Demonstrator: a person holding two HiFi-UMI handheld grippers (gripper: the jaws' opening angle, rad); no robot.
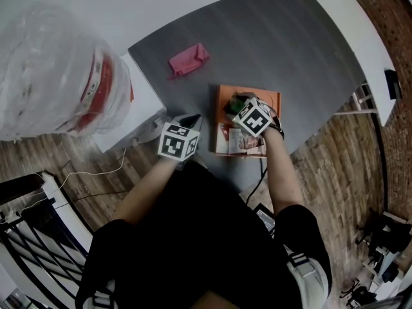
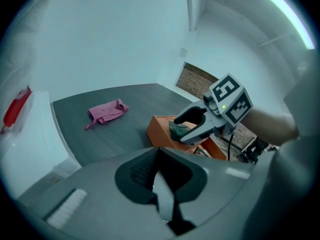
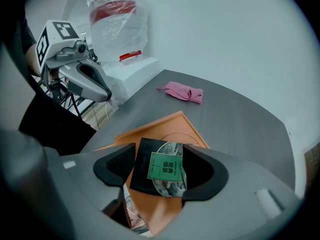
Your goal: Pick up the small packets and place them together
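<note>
Our right gripper (image 3: 160,152) has its jaws standing wide, and between them lies a dark packet (image 3: 161,174) with a green label. Neither pad presses on it: there is a gap at the left pad, and the right pad only overlaps its edge from above. The packet sits on the orange tray (image 3: 167,126), towards the tray's far half as the head view shows it. More small packets (image 1: 239,141) lie together at the tray's near end, just beside our right wrist.

Our left gripper (image 2: 159,157) has its jaws pressed together with nothing between them. It hangs over the near edge of the worktop (image 3: 240,119), left of the tray and apart from it, pointing forward and down.

The tray rests on the dark grey worktop near its front edge. Well beyond it, towards the far left, a crumpled pink cloth (image 3: 182,92) lies on the bare surface. Off the worktop's left side stands a white cabinet (image 3: 137,66), and above that a clear plastic bag (image 3: 117,19) with something red and white inside.
</note>
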